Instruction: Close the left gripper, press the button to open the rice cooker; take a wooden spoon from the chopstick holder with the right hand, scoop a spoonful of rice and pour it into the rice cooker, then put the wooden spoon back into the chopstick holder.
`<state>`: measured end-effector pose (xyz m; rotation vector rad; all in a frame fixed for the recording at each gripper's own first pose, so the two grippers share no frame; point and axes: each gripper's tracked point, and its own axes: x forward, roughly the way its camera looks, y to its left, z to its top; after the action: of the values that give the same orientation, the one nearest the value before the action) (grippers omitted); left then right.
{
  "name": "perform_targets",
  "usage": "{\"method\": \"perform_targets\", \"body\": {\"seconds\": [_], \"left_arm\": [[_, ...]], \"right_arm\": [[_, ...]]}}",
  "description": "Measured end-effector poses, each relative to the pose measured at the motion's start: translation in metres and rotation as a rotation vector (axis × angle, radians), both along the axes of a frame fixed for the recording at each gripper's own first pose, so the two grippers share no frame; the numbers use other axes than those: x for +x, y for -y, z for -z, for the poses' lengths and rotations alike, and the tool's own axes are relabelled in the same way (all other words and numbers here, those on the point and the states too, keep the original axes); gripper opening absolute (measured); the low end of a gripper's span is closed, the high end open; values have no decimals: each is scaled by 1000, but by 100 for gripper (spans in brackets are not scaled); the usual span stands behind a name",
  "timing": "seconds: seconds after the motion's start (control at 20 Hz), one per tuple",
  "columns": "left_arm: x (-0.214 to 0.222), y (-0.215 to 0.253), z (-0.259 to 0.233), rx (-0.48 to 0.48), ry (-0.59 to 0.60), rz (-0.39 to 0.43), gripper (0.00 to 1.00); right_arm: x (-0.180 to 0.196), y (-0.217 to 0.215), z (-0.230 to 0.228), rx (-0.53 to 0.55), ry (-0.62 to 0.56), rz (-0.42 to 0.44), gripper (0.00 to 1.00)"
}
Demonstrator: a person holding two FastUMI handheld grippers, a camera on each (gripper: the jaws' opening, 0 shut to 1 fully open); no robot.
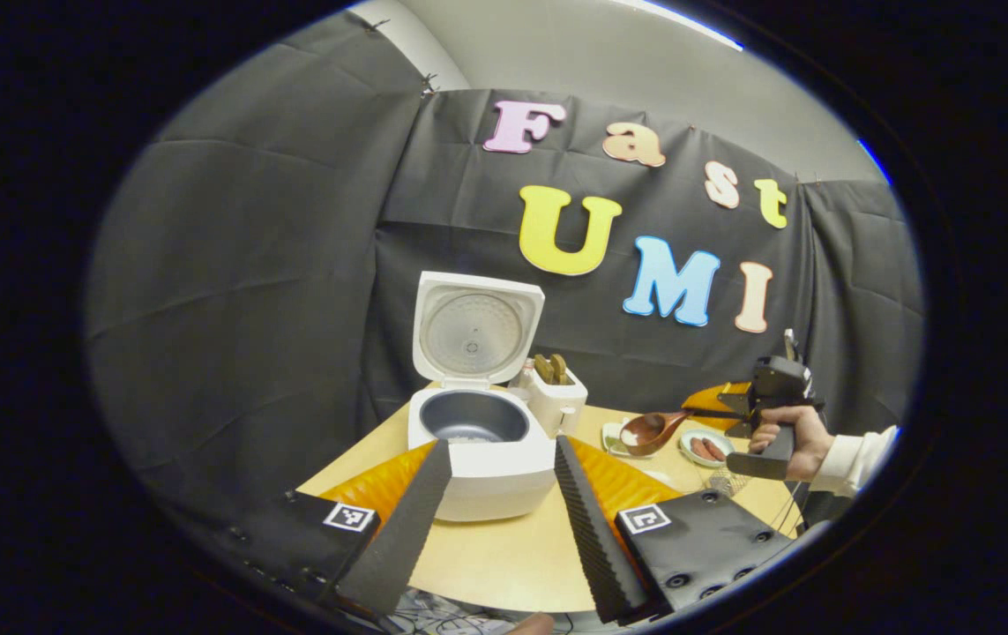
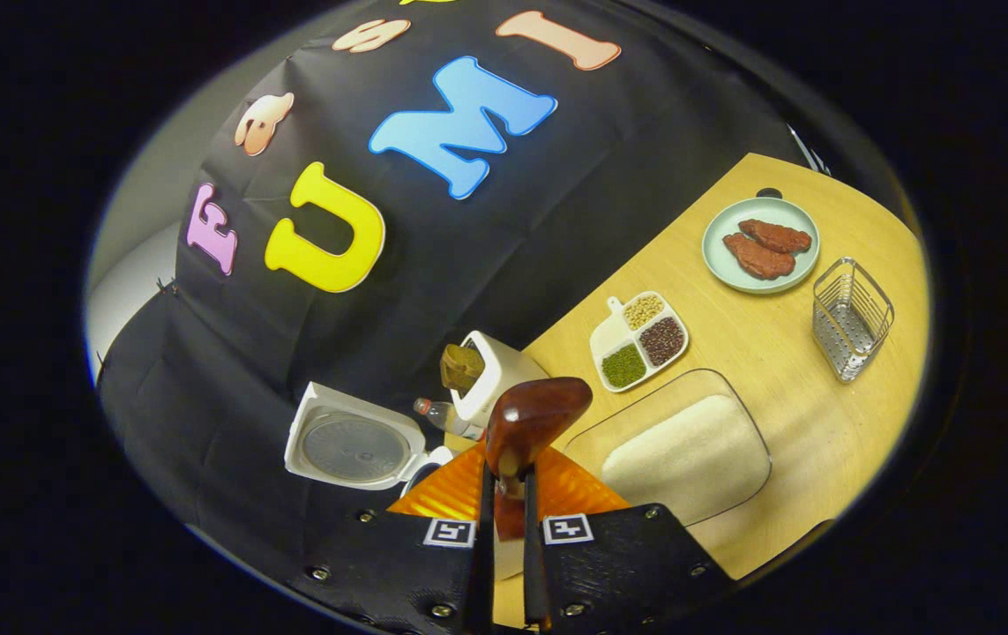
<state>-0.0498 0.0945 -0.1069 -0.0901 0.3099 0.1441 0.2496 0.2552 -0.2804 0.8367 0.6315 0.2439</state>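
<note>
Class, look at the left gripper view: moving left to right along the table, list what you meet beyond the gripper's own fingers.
rice cooker → chopstick holder → wooden spoon → plate of meat → right hand-held gripper with the hand holding it

Bystanders on the tabletop

A round pale-green plate point(image 2: 720, 262) carries 2 reddish-brown meat pieces point(image 2: 765, 246) near the far edge of the wooden tabletop point(image 2: 759, 348). A wire basket point(image 2: 851, 318) stands just beside it. A white 4-part divided dish point(image 2: 611, 333) holds green, dark and tan grains. A small plastic bottle point(image 2: 436, 413) lies by the wall.
</note>
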Motion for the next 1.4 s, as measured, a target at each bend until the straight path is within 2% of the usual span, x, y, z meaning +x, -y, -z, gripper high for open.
{"method": "perform_targets", "body": {"seconds": [0.1,0.15,0.2,0.35,0.4,0.5,0.55,0.6,0.8,0.9,1.2,1.4], "left_arm": [[0,-3,0,-5,3,-11,86],[0,-5,-1,-8,5,-18,80],[0,-6,0,-12,5,-24,91],[-2,-10,-1,-23,11,-43,85],[-3,-11,-1,-23,13,-48,80],[-4,-13,-3,-23,18,-56,91],[-4,-14,-3,-26,21,-59,86],[-5,-14,-3,-28,21,-62,80],[-7,-18,-1,-17,18,-75,80],[-10,-20,-1,-18,13,-87,91],[-18,-34,4,-9,3,-120,83],[-19,-36,8,-24,-11,-135,80]], "right_arm": [[-3,-25,-20,42,19,-30,13],[-4,-40,-29,63,26,-51,14],[-5,-55,-37,82,34,-70,14],[2,-102,-54,112,57,-117,14],[4,-120,-56,114,62,-130,13],[9,-154,-54,121,61,-152,13],[12,-170,-49,108,58,-165,13],[16,-185,-42,69,60,-168,13],[21,-237,-3,-186,95,-224,13],[25,-259,16,-302,129,-251,14],[26,-280,46,-633,240,-300,13],[19,-296,50,-854,400,-414,14]]}}
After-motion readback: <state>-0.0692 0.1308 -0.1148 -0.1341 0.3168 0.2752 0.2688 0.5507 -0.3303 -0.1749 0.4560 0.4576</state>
